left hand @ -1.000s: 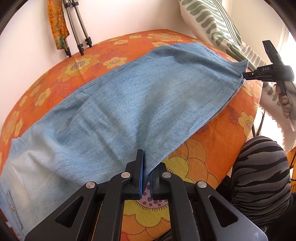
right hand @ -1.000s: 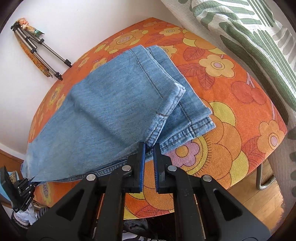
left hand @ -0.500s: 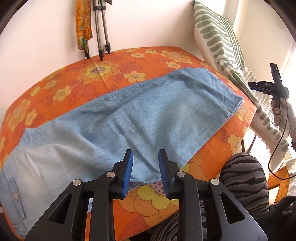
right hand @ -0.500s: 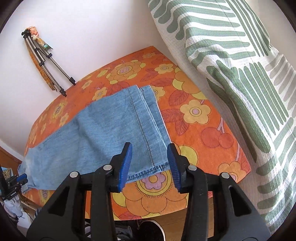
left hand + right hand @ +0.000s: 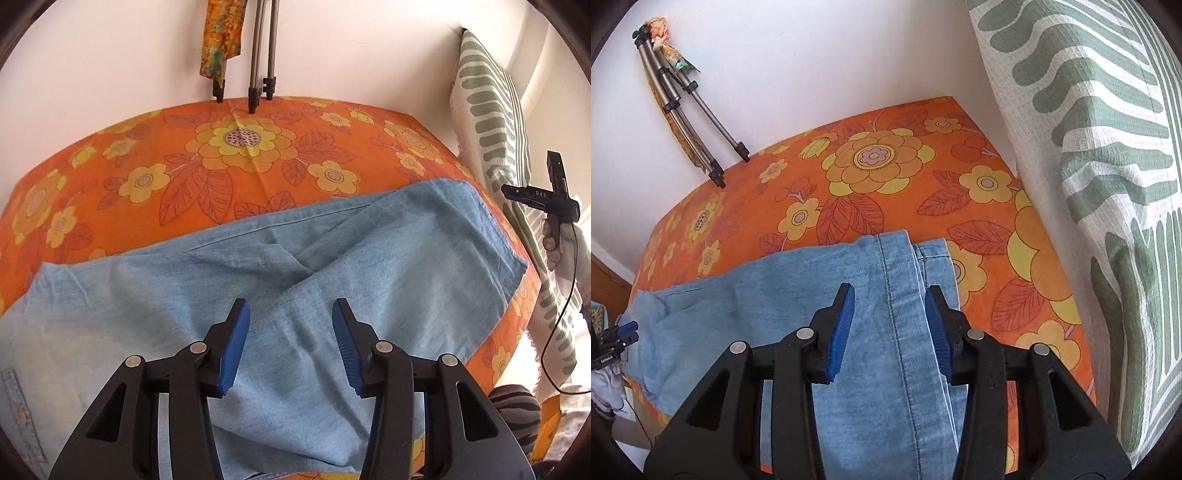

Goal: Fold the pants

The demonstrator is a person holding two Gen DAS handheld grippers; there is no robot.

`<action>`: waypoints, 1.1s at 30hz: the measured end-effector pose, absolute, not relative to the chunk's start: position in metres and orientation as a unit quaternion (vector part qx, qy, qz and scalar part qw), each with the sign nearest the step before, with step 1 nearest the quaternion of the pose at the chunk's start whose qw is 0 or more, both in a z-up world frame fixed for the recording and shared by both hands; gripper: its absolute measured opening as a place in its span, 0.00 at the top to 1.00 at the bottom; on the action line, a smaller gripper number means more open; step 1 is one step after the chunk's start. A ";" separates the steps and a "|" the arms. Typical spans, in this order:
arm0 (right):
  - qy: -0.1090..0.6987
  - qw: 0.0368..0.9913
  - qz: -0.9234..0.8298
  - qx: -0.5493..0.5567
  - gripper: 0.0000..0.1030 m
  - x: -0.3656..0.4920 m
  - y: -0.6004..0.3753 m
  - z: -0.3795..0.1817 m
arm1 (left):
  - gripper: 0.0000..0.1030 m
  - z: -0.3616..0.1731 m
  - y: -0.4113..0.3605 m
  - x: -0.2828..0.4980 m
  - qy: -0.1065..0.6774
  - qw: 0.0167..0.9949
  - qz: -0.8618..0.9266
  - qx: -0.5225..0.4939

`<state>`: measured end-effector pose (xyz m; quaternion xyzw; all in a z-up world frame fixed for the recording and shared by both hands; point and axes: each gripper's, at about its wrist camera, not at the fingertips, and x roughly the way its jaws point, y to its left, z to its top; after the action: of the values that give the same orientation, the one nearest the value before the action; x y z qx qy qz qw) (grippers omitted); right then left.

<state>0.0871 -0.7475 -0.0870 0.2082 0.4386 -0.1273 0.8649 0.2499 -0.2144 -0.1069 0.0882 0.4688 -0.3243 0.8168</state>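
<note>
One pair of light blue denim pants (image 5: 295, 280) is laid flat across a worktop (image 5: 229, 155) covered in an orange cloth printed with yellow flowers. The pants appear already folded once lengthwise, one leg stacked on the other, as judged from the two hems seen overlapping at 12 o'clock of the right gripper (image 5: 890, 328) in its own view; a soft diagonal crease remains in the middle of the fabric. A crosswise fold, hems toward waistband, is judged to be left, along with some smoothing. Two grippers are counted. The left gripper (image 5: 290, 343) is seen spread above the thigh area, its jaws having just been opening, with denim below them but nothing pinched. The right gripper is likewise spread over the hem end, nothing pressed between its blue pads (image 5: 842, 328); in the left view it is seen at 3 o'clock, held off the worktop edge by a hand (image 5: 554, 240). One folded tripod (image 5: 260, 55) is leaned against the white wall at 12 o'clock, one orange patterned cloth (image 5: 221, 33) is hung beside it, and one green-striped white cushion (image 5: 1089, 147) is propped along the right side.
</note>
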 end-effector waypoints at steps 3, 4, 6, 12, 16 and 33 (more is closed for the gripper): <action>0.447 0.855 -0.128 0.230 0.59 0.114 -0.765 -0.104 | 0.56 -0.115 -0.220 0.262 0.483 0.812 -0.317 0.085; 0.448 0.852 -0.130 0.238 0.59 0.121 -0.771 -0.109 | 0.56 -0.117 -0.222 0.265 0.486 0.810 -0.316 0.084; 0.446 0.846 -0.131 0.262 0.59 0.132 -0.780 -0.118 | 0.56 -0.121 -0.225 0.270 0.489 0.809 -0.314 0.087; 0.463 0.839 -0.119 0.259 0.59 0.155 -0.782 -0.133 | 0.56 -0.128 -0.230 0.280 0.499 0.803 -0.317 0.080; 0.478 0.835 -0.117 0.245 0.59 0.162 -0.776 -0.144 | 0.56 -0.134 -0.230 0.287 0.505 0.802 -0.311 0.070; 0.469 0.858 -0.138 0.158 0.92 0.155 -0.750 -0.143 | 0.53 -0.147 -0.234 0.329 0.573 0.782 -0.244 -0.034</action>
<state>0.1555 -0.7496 -0.1426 0.1584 0.4691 -0.1381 0.8578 0.3294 -0.2343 -0.1466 -0.0341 0.5731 -0.2439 0.7816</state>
